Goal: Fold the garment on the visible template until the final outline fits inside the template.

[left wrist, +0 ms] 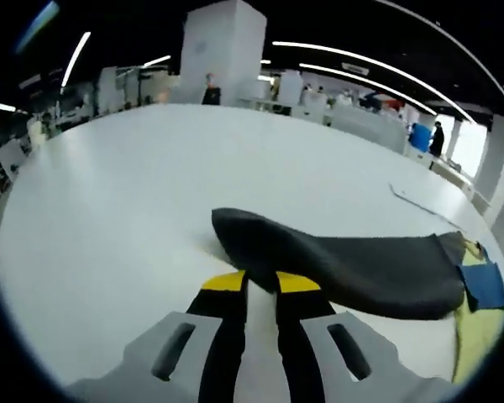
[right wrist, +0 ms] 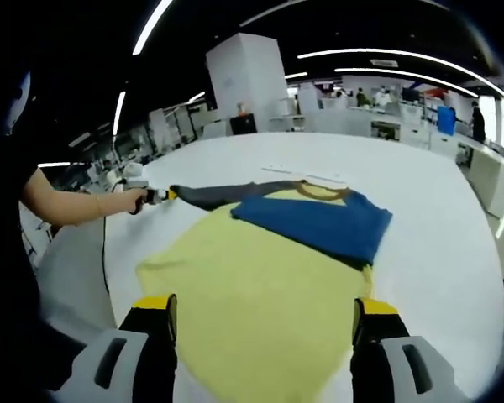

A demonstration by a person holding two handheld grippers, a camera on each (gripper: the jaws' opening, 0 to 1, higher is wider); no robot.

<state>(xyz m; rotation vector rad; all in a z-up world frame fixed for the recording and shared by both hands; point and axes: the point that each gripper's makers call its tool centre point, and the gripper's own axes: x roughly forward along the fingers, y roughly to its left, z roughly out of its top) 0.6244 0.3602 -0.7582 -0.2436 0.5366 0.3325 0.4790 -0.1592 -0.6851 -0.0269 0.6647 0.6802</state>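
Garment (left wrist: pixel 361 264) sleeve in left gripper (left wrist: pixel 260 284)

No legible text, labels, numbers anywhere (background too blurred, too small to tell).

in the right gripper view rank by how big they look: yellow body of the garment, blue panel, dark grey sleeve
1. yellow body, largest, though nearest the camera
2. blue panel
3. dark grey sleeve, smallest, pulled out by the left gripper

Garment (left wrist: pixel 365 264) cut off at right edge, sleeve end hidden between jaws
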